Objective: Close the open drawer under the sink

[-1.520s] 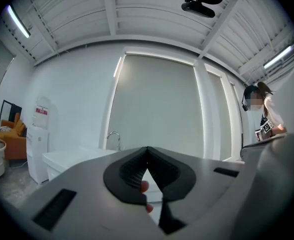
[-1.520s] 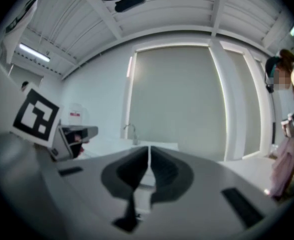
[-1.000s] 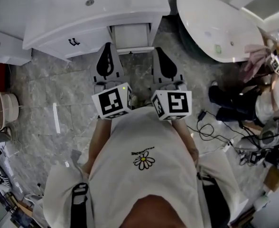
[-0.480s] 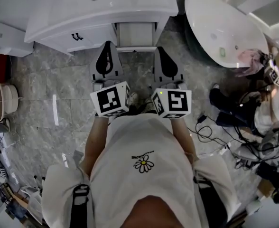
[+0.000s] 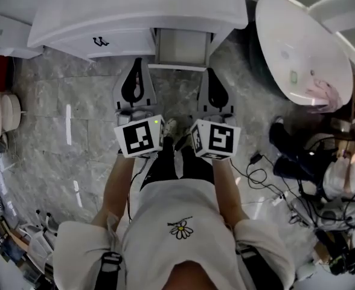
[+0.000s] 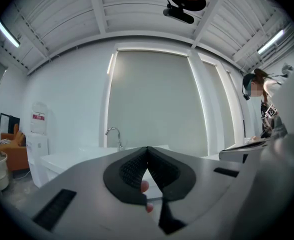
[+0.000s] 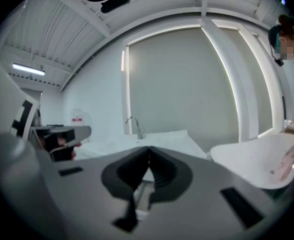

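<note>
A: Quick, what's changed? Biggest first.
B: The vanity (image 5: 75,26) fills more of the head view's top than a second ago. The person has dipped toward it, and their legs now show. The drawer (image 5: 183,46) hasn't budged: it juts from the vanity's front edge near its right corner, over the floor (image 5: 57,101), open.
A: Grippers?
B: Both have come lower and nearer. The left gripper (image 5: 136,64) has its tip just outside the drawer's left front corner, and the right gripper (image 5: 213,72) just outside the right one. Can't tell if either touches. Fingers on both are pressed together with nothing held; each gripper view agrees.
A: Meaning for the task?
B: Looks like the approach is nearly done and the push hasn't begun. Closed tips should work as pushers.
A: Hidden stuff?
B: The drawer's front face is hidden, only its rim shows from above. The inside is flat grey, contents unclear. The sink bowl is cut off at the top edge. The faucet (image 6: 114,134) shows in the gripper views, but they look over the vanity top and the fingers mostly block the drawer. Pinkish blobs (image 6: 145,185) in the left fingers' gap, can't identify.
</note>
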Demonstrator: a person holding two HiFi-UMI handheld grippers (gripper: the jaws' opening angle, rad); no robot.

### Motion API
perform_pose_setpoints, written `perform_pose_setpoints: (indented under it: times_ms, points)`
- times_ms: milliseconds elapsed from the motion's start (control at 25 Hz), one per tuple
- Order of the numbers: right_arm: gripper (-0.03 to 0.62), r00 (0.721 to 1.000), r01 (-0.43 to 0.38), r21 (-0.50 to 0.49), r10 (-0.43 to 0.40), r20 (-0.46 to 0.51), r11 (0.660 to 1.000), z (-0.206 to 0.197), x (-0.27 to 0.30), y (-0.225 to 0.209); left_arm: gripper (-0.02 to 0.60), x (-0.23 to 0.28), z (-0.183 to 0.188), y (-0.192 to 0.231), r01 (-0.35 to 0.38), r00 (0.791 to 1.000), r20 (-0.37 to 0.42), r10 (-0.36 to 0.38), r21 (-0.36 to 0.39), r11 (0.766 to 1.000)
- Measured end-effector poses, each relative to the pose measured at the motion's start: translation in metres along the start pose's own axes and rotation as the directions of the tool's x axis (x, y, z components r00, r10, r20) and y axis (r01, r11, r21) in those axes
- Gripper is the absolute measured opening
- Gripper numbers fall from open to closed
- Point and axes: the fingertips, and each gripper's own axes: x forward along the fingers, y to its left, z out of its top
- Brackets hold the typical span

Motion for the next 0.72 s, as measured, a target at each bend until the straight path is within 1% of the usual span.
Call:
perform_pose_setpoints:
  times_ms: [160, 280, 360, 480, 560, 640, 720]
  points:
    - [0.029, 1.0, 0.025, 0.008, -0.025, 0.009, 1.0, -0.031, 0.025, -0.005, 0.02, 0.009, -0.051, 0.005, -0.055, 0.998, -0.018, 0.054, -0.019, 0.998]
    - [0.029, 1.0, 0.009, -0.022, -0.009, -0.014, 1.0, -0.066, 0.039, -0.003, 0.02, 0.008, -0.103, 0.003, -0.066, 0.995, -0.071, 0.066, 0.002, 0.998]
    - [0.029, 1.0, 0.002, -0.019, -0.002, -0.021, 1.0, -0.09, 0.051, -0.003, 0.02, 0.014, -0.135, 0.007, -0.067, 0.991, -0.115, 0.067, 0.008, 0.998]
    - [0.029, 1.0, 0.008, -0.008, -0.008, -0.021, 1.0, -0.123, 0.063, -0.009, 0.02, 0.017, -0.171, 0.013, -0.078, 0.986, -0.153, 0.07, -0.047, 0.996]
    - [0.029, 0.999, 0.031, -0.002, -0.031, -0.031, 1.0, -0.146, 0.066, -0.013, 0.02, 0.017, -0.19, 0.014, -0.064, 0.986, -0.159, 0.055, -0.055, 0.996]
    - [0.029, 0.998, 0.053, 0.009, -0.053, -0.037, 0.999, -0.167, 0.068, -0.015, 0.02, 0.021, -0.206, 0.015, -0.049, 0.986, -0.16, 0.043, -0.035, 0.998]
    - [0.029, 0.997, 0.062, 0.008, -0.062, -0.038, 0.998, -0.186, 0.069, -0.016, 0.02, 0.027, -0.22, 0.018, -0.049, 0.988, -0.146, 0.046, -0.017, 0.999]
